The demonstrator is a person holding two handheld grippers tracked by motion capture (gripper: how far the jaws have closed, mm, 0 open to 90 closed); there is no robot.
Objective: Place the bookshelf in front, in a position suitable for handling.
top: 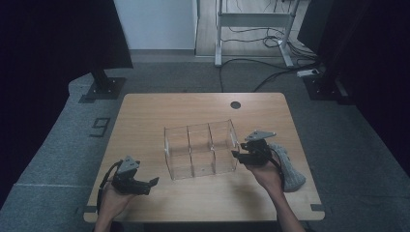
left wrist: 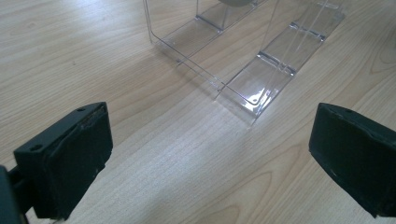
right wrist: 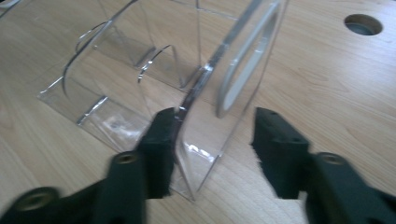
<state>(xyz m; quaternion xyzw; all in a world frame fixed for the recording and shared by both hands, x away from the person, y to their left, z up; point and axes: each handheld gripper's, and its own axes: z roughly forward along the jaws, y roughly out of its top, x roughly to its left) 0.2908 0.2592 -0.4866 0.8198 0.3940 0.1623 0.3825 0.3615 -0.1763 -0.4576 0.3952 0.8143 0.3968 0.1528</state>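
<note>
The clear divided organizer stands at the middle of the counter. The right tool straddles its end wall, one pad against the wall and the other apart from it, so the grip is judged not yet complete. Next move: close fully on the wall; the left tool rests open nearby.

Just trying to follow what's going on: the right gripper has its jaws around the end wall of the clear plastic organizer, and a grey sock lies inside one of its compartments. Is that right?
Not quite. The grey sock lies on the table beside the right gripper, outside the clear plastic organizer, as the high view shows. The rest holds: the right gripper's jaws straddle the organizer's end wall.
</note>
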